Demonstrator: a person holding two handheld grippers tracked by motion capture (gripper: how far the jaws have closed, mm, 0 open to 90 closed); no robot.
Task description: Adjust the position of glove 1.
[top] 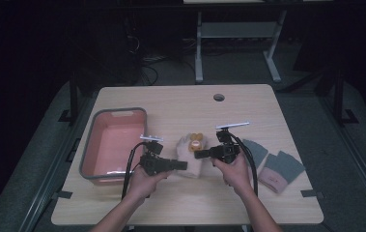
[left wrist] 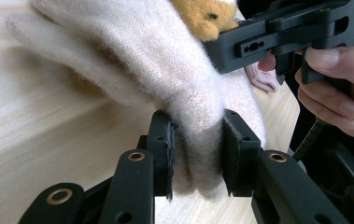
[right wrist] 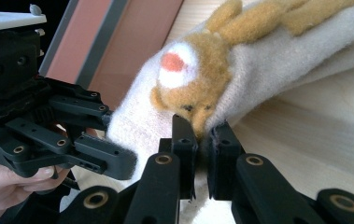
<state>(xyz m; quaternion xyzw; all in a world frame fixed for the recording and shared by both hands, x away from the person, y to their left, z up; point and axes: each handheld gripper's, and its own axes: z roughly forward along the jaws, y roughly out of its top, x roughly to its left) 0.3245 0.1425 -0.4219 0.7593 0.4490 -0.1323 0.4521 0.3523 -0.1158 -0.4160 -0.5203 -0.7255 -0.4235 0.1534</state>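
A cream woolly glove [top: 190, 157] with an orange plush animal [top: 196, 141] on its back lies at the middle of the wooden table [top: 185, 106]. My left gripper [top: 182, 165] comes in from the left. In the left gripper view my left gripper [left wrist: 197, 128] is shut on a fold of the cream glove [left wrist: 165, 60]. My right gripper [top: 199, 154] reaches in from the right. In the right gripper view my right gripper [right wrist: 202, 130] is shut on the glove [right wrist: 277, 70] just below the animal's face [right wrist: 198, 88]. The glove hangs between the two grippers.
A grey-rimmed pink bin [top: 88, 145] stands at the left, close to my left hand. Two grey gloves with pink cuffs [top: 279, 170] lie at the right. A cable hole [top: 218, 97] sits near the table's far edge. Dark floor and desk legs lie beyond.
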